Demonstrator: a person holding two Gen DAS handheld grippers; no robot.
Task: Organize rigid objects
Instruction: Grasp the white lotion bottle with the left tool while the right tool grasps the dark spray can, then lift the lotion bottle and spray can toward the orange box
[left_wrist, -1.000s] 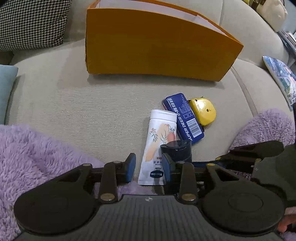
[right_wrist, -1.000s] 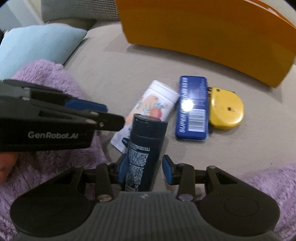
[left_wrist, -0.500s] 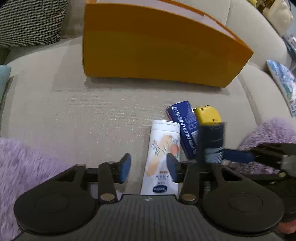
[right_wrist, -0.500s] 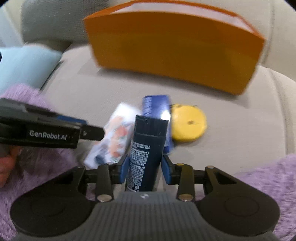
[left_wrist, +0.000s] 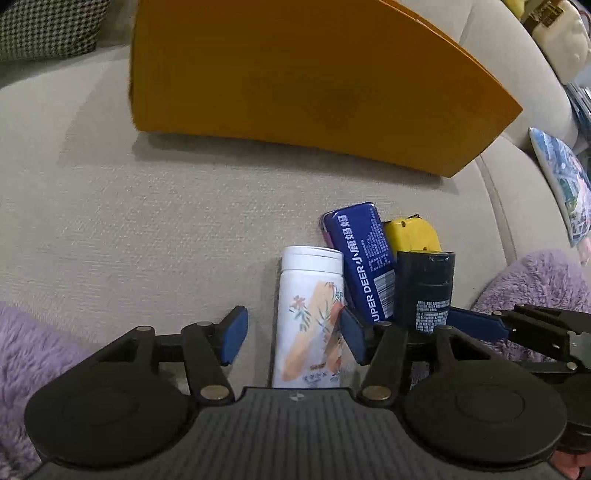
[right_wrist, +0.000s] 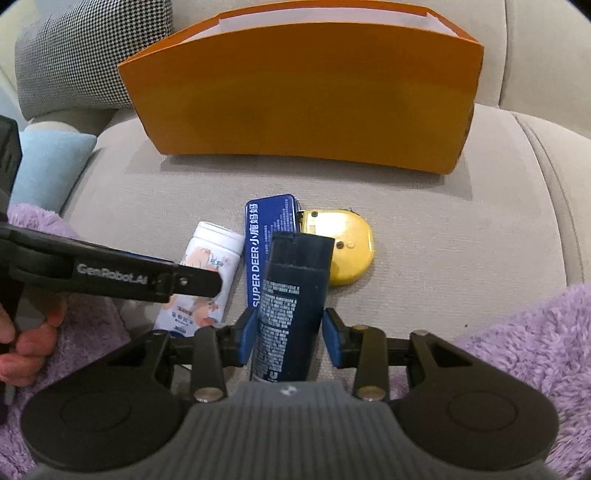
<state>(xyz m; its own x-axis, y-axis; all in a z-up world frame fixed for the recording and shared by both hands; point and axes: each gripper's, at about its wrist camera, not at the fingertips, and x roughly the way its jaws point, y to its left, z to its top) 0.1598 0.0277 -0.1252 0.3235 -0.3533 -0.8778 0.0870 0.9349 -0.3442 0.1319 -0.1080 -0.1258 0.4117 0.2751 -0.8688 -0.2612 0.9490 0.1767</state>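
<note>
The left gripper (left_wrist: 291, 332) has its two blue fingers spread wide and holds nothing. A second ago it sat further back, near the fluffy purple blanket (left_wrist: 22, 354). Now it has come forward, and the white floral tube (left_wrist: 310, 314) lies on the beige sofa seat (left_wrist: 147, 229) right between its fingers. I think it is getting ready to pinch that tube.

Next to the tube lies the blue Super Deer tin (left_wrist: 364, 258). It touches the tube on one side and the yellow tape measure (left_wrist: 410, 232) on the other. None of these three has moved.

The big change is the dark blue bottle (right_wrist: 291, 306). A second ago it lay down on the seat by the tube, with the right gripper (right_wrist: 290, 338) open around it. Now the right gripper is pinching the bottle from both sides and has lifted it up off the seat, so it hangs in front of the tin and the tape measure.

Behind everything stands the orange box (right_wrist: 306, 99) with its top open. The bottle is picked up but not in the box yet, so I think it goes there next. Three things still wait on the seat.
</note>
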